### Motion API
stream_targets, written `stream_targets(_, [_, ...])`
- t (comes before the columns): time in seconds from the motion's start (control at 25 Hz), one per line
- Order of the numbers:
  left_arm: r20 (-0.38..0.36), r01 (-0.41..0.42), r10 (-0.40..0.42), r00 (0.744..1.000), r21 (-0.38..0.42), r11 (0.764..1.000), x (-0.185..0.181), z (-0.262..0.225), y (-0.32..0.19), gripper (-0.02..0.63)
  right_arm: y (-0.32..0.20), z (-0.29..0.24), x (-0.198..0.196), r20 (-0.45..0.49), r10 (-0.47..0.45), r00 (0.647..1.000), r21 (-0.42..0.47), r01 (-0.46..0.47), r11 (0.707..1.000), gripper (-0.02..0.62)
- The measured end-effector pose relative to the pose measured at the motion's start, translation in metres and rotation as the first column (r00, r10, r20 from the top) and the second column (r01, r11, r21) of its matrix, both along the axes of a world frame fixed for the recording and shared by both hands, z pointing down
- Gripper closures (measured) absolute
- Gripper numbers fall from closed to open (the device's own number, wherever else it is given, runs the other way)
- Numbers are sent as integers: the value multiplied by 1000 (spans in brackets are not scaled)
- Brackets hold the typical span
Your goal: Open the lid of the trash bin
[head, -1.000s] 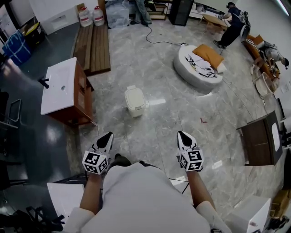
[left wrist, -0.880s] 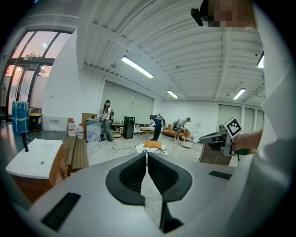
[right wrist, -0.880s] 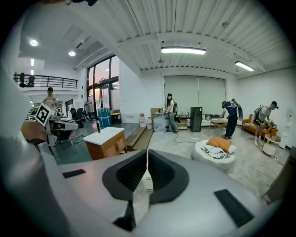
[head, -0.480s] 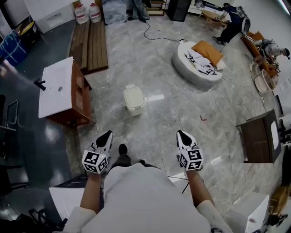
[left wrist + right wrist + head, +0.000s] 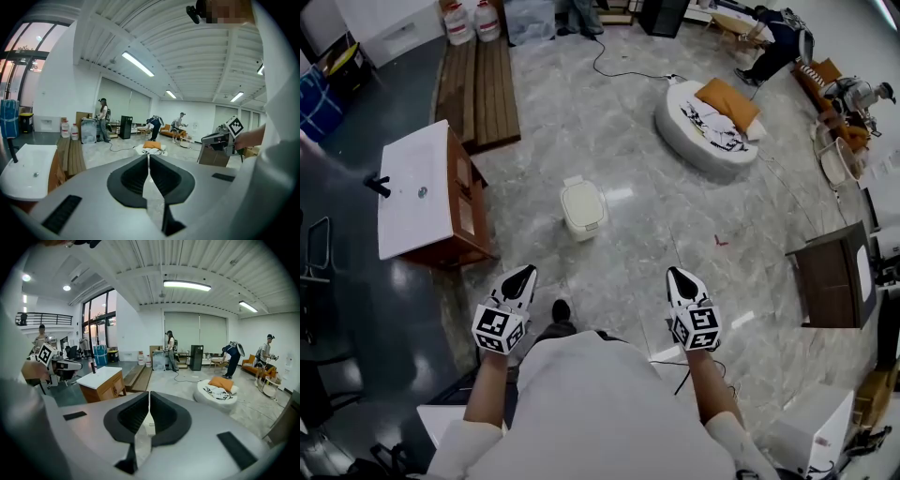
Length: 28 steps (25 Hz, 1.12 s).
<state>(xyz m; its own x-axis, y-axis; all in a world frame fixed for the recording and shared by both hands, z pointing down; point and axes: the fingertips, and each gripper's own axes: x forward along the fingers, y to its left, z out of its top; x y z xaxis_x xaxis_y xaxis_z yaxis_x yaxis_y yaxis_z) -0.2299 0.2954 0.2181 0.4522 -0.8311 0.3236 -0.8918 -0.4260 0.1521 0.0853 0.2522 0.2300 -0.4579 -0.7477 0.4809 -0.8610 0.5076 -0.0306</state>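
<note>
A small cream trash bin [image 5: 583,208] with its lid down stands on the marble floor, well ahead of me. My left gripper [image 5: 522,276] and right gripper [image 5: 679,277] are held level in front of my body, far short of the bin. Both have their jaws together with nothing between them. In the right gripper view a sliver of the bin [image 5: 148,424] shows through the narrow slit between the jaws. The left gripper view [image 5: 148,157] looks across the room, and the bin is hidden behind the gripper body.
A wooden cabinet with a white sink top [image 5: 417,187] stands left of the bin. A round white cushion bed [image 5: 709,116] lies far right, a dark cabinet [image 5: 830,277] at right. A cable [image 5: 623,70] trails on the floor. People work at the back.
I have walked a little forward: the bin, sink cabinet and cushion bed have shifted down in the head view. Both grippers keep their pose in front of me, still shut.
</note>
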Motion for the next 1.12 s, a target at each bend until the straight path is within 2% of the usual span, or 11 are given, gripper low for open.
stream_targets(0.48, [-22, -59, 58, 998, -28, 998, -51, 17, -33, 580, -17, 6, -55, -42, 27, 999, -34, -28, 999, 565])
stream_targets(0.72, [-28, -58, 58, 998, -32, 998, -71, 23, -40, 580, -22, 10, -72, -56, 30, 998, -43, -32, 999, 565])
stream_targets(1.12, [-37, -75, 73, 997, -55, 996, -72, 31, -60, 580, -35, 13, -76, -67, 35, 997, -62, -39, 997, 565])
